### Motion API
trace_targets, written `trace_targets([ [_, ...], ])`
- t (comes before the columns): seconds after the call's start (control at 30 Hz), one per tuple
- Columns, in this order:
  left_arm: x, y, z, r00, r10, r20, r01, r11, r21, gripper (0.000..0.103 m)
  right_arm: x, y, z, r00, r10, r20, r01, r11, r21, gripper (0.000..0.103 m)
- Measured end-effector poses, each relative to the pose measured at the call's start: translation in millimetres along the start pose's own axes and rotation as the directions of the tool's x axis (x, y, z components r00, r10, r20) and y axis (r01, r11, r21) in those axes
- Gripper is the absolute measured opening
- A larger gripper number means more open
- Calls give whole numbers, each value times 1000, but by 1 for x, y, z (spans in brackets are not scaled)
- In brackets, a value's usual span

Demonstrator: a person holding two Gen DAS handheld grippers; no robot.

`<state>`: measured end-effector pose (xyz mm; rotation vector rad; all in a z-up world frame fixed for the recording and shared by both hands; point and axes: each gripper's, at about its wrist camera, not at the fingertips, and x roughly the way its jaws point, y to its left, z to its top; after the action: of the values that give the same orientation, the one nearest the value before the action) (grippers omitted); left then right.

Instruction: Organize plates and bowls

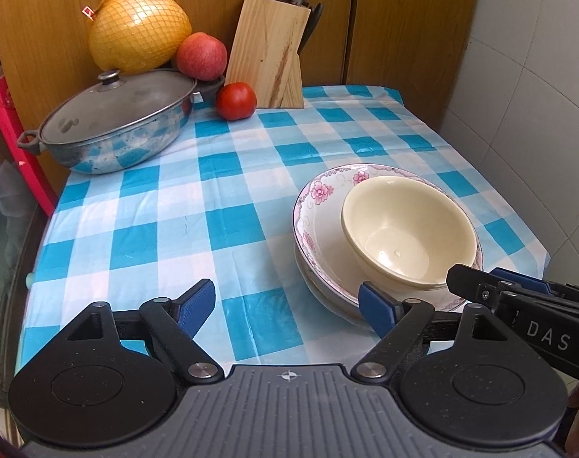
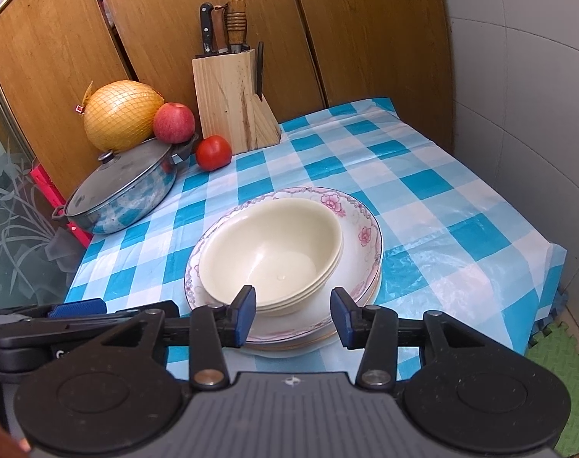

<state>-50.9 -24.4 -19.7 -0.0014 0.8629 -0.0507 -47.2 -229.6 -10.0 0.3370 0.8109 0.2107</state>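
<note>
Since the cream bowls (image 2: 274,252) are seen nested in one another on a stack of floral-rimmed plates (image 2: 366,236), the crockery is judged stiff, glazed, probably slippery and breakable. The stack is set on the checked cloth of the counter (image 2: 442,198), toward its near edge, well apart from the lidded pot (image 2: 125,187), the tomato (image 2: 213,152) and the knife block (image 2: 232,103) at the back.

A hold on a rim is judged best: one finger inside, one outside the wall of the top bowl, or the plate edge pinched where it overhangs. The whole pile is judged heavy for a single pinch; pieces are better taken one at a time.

The right hand-held gripper (image 2: 294,315) is held low and just before the near side of the stack, jaws spread, nothing between them, roughly centred on the bowls. The left hand-held gripper (image 1: 287,303) is held to the left of the stack, jaws spread wider and empty, its right finger (image 1: 375,307) near the plate rim; whether it touches cannot be told.
</note>
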Motion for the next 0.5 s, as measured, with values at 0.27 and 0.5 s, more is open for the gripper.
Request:
trace_targets([
  [0.27,0,0,0,1000,1,2,-1,1000,3,87,0,1,0,1000,3,-2,-3,1000,-3,41],
  [0.5,-1,0,0,1000,5,5,-5,1000,5,89,0,1,1,1000,5,0,-5,1000,-5,41],
])
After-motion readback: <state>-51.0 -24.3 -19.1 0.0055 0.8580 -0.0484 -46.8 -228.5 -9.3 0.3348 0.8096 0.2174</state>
